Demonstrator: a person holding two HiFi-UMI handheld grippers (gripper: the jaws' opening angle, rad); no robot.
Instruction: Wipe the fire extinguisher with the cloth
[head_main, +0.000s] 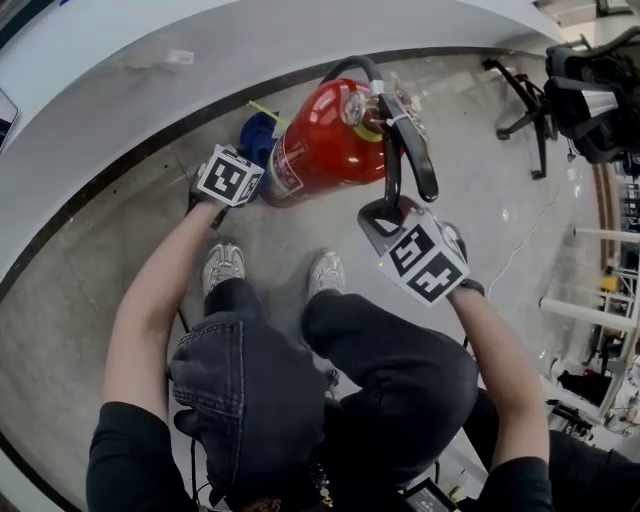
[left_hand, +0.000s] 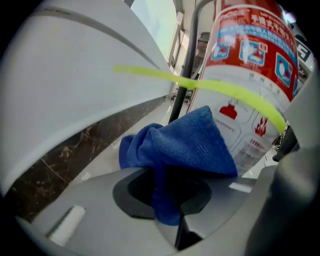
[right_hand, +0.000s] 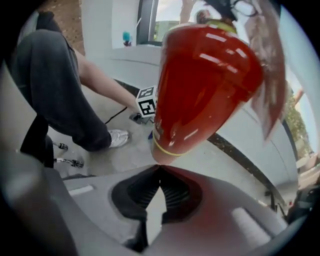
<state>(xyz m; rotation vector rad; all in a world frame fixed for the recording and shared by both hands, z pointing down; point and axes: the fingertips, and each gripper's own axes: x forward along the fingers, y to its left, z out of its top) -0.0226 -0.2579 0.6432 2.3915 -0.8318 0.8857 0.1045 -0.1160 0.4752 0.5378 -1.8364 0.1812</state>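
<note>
Starting the wipe, I judge, with the whole body left to do; curved white counter (head_main: 150, 110) backs the fire extinguisher (head_main: 325, 145) standing on the floor; left gripper (left_hand: 167, 200) clamps the blue cloth (left_hand: 185, 145) just beside the label, contact unclear; right gripper (right_hand: 159, 170) clenched, empty, near the top; black hose (head_main: 393, 150) and yellow tie (left_hand: 230, 90) could snag.

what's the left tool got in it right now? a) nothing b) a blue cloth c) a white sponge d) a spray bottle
B: in the left gripper view the left tool is shut on the blue cloth, which bunches out in front of the fire extinguisher.
</note>
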